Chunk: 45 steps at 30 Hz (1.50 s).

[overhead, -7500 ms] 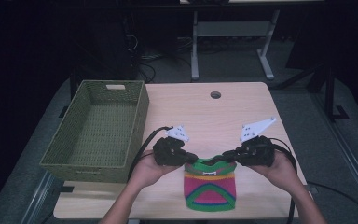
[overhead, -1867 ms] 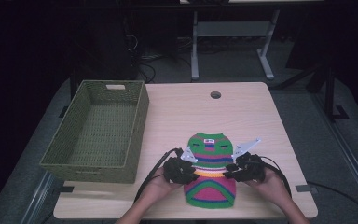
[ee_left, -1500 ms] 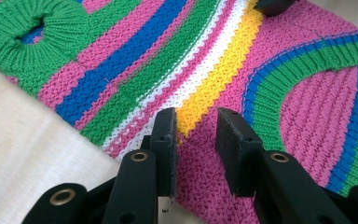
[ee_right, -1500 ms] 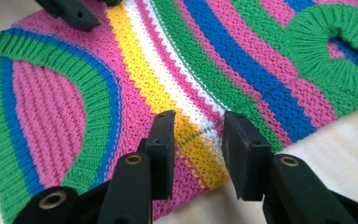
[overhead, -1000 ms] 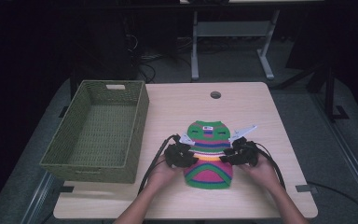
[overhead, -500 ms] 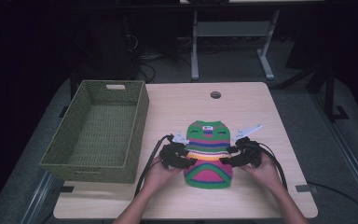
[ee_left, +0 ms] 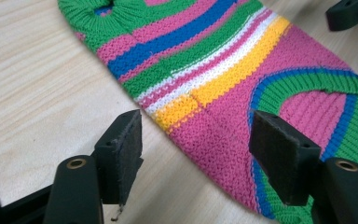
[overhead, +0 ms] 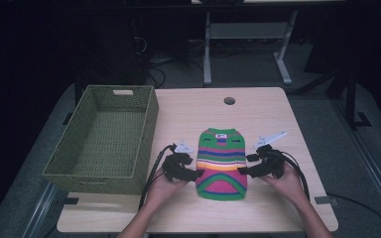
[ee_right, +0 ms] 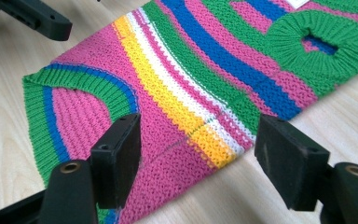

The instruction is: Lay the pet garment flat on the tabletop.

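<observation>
Both tools stood with jaws spread wide and gripped nothing. In the high view the left tool (overhead: 194, 174) lay at the left edge of the knitted sweater (overhead: 222, 163), and the right tool (overhead: 243, 170) lay at the sweater's right edge, each pointed inward toward the garment's middle. The left hand (overhead: 162, 187) and the right hand (overhead: 287, 182) held them low over the desk (overhead: 268, 114), with forearms entering from the near edge and angled slightly toward each other.

The sweater lay flat on the desk, right of centre and toward the near side. Its long axis ran from the near edge to the far edge of the desk. The green ribbed collar end with a small white label pointed away from the person; the curved hem end, with green and blue arcs around a pink panel, pointed toward the person.

In the left gripper view, the open jaws straddled the sweater's edge (ee_left: 223, 116) at the yellow and white stripes: one pad over bare wood, the other over the knit. In the right gripper view, the jaws likewise straddled the opposite edge (ee_right: 186, 116) at the same stripes.

A green woven basket (overhead: 104, 136) sat on the desk's left side, well apart from the sweater.
</observation>
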Each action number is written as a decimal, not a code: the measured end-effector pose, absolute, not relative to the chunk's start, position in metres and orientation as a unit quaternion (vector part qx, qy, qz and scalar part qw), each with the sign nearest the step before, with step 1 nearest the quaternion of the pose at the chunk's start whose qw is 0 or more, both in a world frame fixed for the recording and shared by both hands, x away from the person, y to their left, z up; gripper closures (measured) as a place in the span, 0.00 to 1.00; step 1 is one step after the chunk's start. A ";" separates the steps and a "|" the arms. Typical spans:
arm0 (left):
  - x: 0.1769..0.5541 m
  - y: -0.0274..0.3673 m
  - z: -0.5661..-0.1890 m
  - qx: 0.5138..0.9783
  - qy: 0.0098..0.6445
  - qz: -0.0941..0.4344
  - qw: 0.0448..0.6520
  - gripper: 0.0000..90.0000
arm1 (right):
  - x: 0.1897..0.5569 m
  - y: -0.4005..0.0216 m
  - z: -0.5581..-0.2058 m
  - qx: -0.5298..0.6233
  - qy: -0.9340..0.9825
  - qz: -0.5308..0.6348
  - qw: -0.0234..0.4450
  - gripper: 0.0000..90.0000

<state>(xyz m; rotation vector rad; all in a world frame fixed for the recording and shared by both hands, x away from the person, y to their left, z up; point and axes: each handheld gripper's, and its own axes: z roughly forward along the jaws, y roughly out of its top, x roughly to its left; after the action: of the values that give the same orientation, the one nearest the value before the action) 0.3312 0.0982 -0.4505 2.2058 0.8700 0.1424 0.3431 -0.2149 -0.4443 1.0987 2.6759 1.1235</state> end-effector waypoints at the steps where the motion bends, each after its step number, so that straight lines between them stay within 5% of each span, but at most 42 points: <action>1: 0.331 0.099 -0.450 0.862 0.339 0.056 0.374 0.37 | 0.343 -0.216 -0.444 0.352 0.861 0.365 0.019 0.34; 45: 0.302 0.115 -0.454 0.860 0.346 0.058 0.370 0.26 | 0.316 -0.263 -0.442 0.373 0.847 0.377 0.024 0.30</action>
<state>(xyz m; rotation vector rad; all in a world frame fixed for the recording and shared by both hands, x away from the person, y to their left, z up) 0.3015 0.1146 -0.4538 2.2075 0.8878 0.1476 0.3161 -0.2631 -0.4419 1.1555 2.6227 1.1669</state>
